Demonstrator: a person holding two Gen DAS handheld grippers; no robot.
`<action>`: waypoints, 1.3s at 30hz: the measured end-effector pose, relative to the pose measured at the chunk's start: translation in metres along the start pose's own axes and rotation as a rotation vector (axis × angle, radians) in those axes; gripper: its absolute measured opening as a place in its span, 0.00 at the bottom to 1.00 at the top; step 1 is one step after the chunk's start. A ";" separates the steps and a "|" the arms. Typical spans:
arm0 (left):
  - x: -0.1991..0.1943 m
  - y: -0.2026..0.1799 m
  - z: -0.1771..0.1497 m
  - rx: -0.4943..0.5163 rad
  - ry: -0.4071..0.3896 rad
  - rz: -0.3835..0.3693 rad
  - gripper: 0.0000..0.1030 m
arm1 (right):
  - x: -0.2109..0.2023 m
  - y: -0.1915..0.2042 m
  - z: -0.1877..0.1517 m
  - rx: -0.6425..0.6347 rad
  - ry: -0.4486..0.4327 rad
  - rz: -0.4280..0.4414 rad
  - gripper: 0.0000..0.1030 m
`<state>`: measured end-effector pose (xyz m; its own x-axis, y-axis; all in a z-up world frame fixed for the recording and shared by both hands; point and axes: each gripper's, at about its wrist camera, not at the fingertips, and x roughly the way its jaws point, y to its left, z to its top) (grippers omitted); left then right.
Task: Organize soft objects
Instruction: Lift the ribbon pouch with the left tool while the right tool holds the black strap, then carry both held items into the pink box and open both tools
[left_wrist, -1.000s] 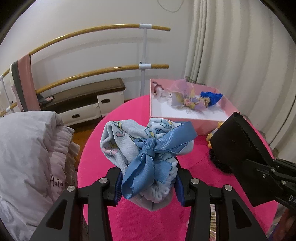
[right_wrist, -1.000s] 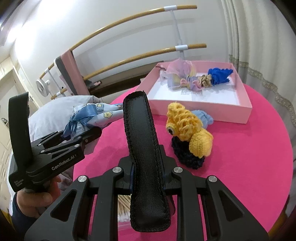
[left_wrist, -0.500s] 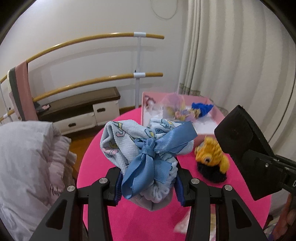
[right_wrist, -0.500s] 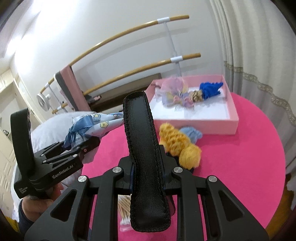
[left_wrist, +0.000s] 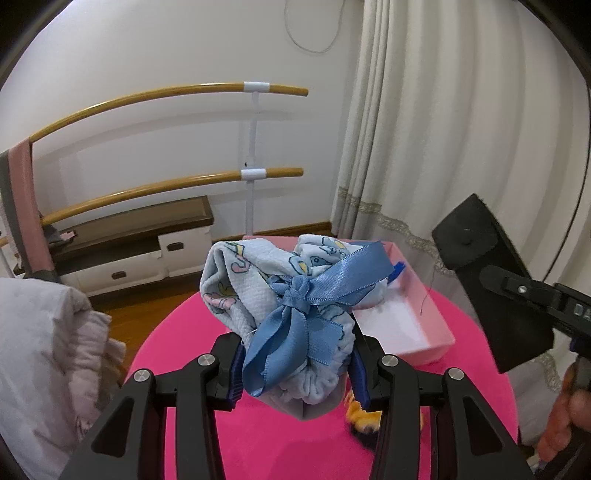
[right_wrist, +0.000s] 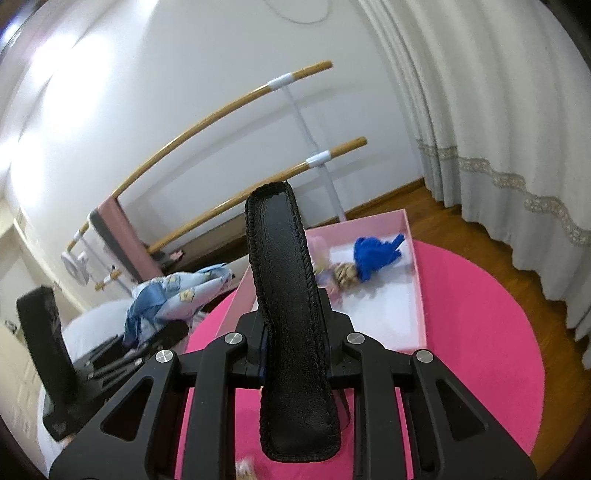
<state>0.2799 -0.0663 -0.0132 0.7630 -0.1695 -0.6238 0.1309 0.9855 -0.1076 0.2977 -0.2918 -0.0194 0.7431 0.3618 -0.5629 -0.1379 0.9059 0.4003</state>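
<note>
My left gripper (left_wrist: 295, 363) is shut on a pale blue printed cloth bundle (left_wrist: 240, 291) tied with a blue satin bow, held up over the pink round table (left_wrist: 280, 443). My right gripper (right_wrist: 293, 343) is shut on a black leather pouch (right_wrist: 284, 280) standing upright between its fingers; the same pouch (left_wrist: 480, 258) shows at the right of the left wrist view. Beyond both lies an open pink box (right_wrist: 415, 295) holding a blue soft toy (right_wrist: 375, 253) and a pastel doll (right_wrist: 343, 275). A yellow crochet toy (left_wrist: 364, 413) peeks out under the left fingers.
A grey-white padded cover (left_wrist: 40, 354) lies left of the table. Wooden ballet bars (left_wrist: 166, 92) and a low dark bench with drawers (left_wrist: 129, 243) stand by the wall. Cream curtains (left_wrist: 424, 129) hang at right over wooden floor (right_wrist: 480, 236).
Both grippers have risen and moved toward the pink box, each keeping its hold. The yellow toy has slid down under the left fingers, and the right wrist view has rolled.
</note>
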 end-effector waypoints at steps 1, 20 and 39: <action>0.007 -0.003 0.006 0.001 0.002 -0.003 0.41 | 0.004 -0.003 0.004 0.005 -0.001 -0.007 0.18; 0.100 -0.034 0.065 -0.014 0.014 -0.024 0.41 | 0.048 -0.020 0.044 0.005 0.034 -0.099 0.18; 0.183 -0.049 0.079 -0.040 0.165 -0.074 0.42 | 0.094 -0.050 0.038 0.087 0.116 -0.179 0.19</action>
<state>0.4635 -0.1456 -0.0606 0.6374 -0.2425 -0.7313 0.1551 0.9701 -0.1865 0.3990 -0.3119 -0.0649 0.6693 0.2248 -0.7081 0.0503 0.9372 0.3450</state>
